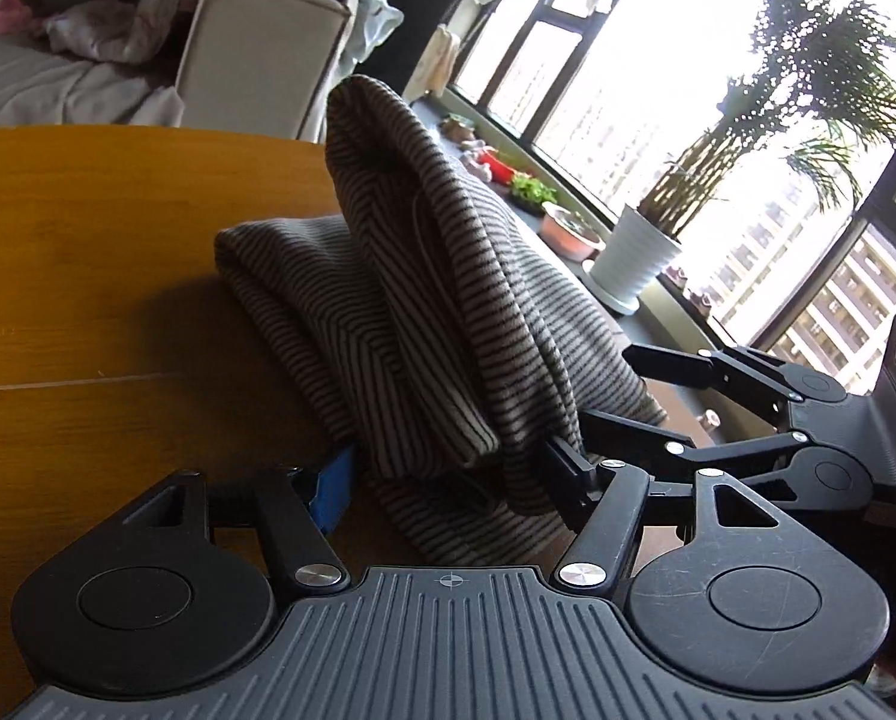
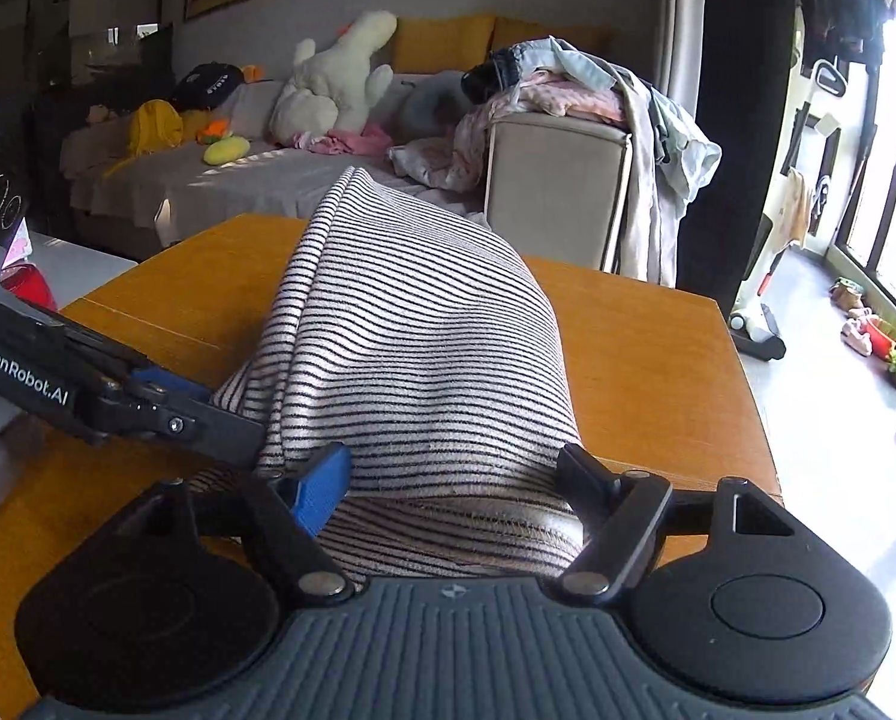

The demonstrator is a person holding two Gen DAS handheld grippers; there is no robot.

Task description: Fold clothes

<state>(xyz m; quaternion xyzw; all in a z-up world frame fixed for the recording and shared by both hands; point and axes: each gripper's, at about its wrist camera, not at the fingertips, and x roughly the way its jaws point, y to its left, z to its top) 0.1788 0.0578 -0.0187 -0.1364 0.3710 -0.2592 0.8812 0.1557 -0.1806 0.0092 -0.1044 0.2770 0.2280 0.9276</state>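
Two tongs at the near edge of one striped garment, which sits on the wooden worktop; far end bunched on the wood, near end lifted off it into a ridge.

Left tongs: fingers spread wide around a thick hanging fold; cloth fills the gap, but whether the pads press it cannot be told. Right tongs: blue pad and black pad sit apart with the doubled hem bulging between them; grip likewise uncertain. In the right wrist view the left tongs come in from the left and meet the cloth's side.

Step in hand, by judgement: a mid fold, near edge raised for carrying over the far part. Next move calls for both ends travelling level and forward, then laid down flat; uneven height would skew the fold.

Orientation: long axis runs away from both cameras, near hem toward the sofa side; stripes run across that axis.
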